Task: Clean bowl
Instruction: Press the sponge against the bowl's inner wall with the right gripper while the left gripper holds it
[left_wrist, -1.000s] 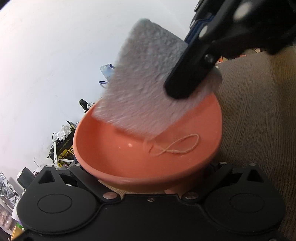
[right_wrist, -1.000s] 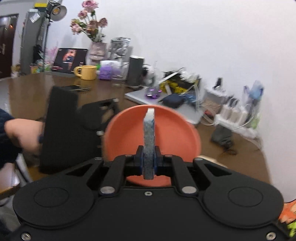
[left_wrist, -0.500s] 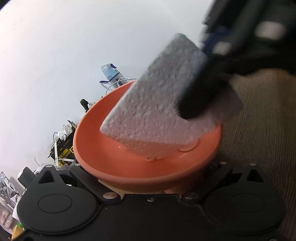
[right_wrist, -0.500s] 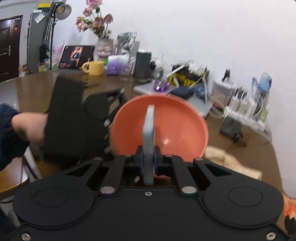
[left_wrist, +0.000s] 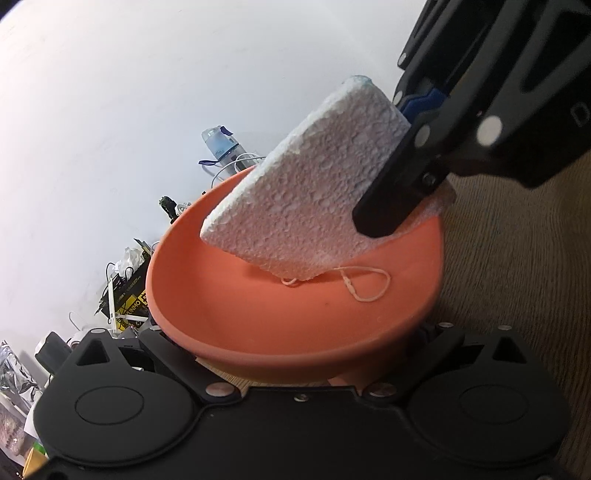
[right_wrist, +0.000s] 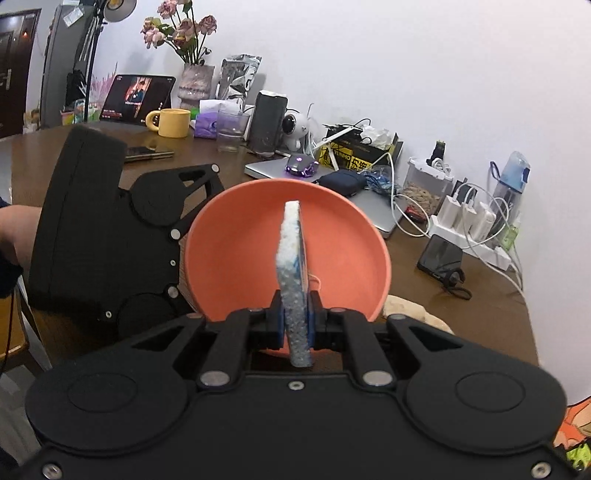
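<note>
Bowl (right_wrist: 236, 258) wiping is underway: my right hand-held gripper (right_wrist: 297, 325) clamps the sponge (right_wrist: 291, 243), left grips the rim, next I sweep up the string (left_wrist: 365, 284).

Home desk: laptop (right_wrist: 373, 210), flower vase (right_wrist: 195, 83), mug (right_wrist: 170, 123), chargers (right_wrist: 469, 214)

Cluttered brown table (right_wrist: 480, 306): mug (right_wrist: 171, 122), laptop (right_wrist: 373, 206)
</note>
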